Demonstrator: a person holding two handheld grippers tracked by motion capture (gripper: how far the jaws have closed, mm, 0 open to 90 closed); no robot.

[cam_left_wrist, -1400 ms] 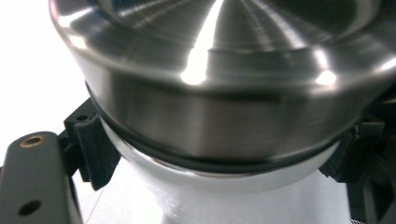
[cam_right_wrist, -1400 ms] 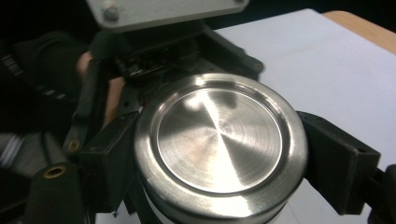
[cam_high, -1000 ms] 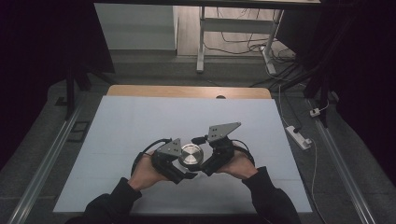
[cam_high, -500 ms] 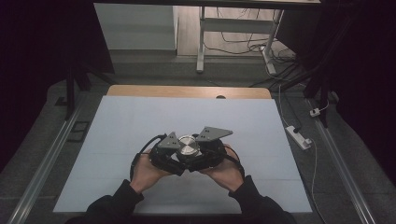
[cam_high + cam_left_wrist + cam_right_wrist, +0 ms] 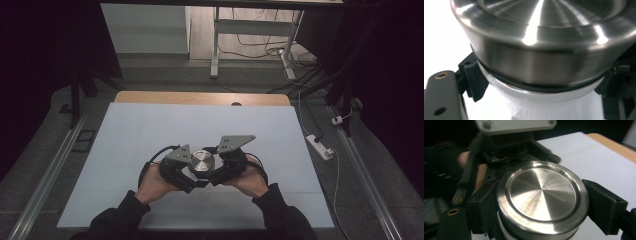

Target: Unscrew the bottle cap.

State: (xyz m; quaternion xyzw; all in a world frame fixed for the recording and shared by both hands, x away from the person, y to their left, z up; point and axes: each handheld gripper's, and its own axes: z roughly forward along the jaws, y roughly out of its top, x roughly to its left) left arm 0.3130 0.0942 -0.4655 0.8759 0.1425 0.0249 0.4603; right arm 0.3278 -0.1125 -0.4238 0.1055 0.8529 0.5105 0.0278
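Where the white table [image 5: 150,135] meets the person's near edge, catalogued left to right: left hand-held gripper [image 5: 184,176], clenched on white lower body of jar [image 5: 541,98], just under black seal ring; pads [image 5: 475,82] pressing both flanks. Round steel lid [image 5: 202,161], brushed finish, seated on jar, raised between both tools at table centre. Right hand-held gripper [image 5: 541,207], jaws just brought together, now grasping lid by its rim, black pads [image 5: 605,206] on opposite sides. Beyond the table's right edge on grey floor: white power strip [image 5: 320,146].
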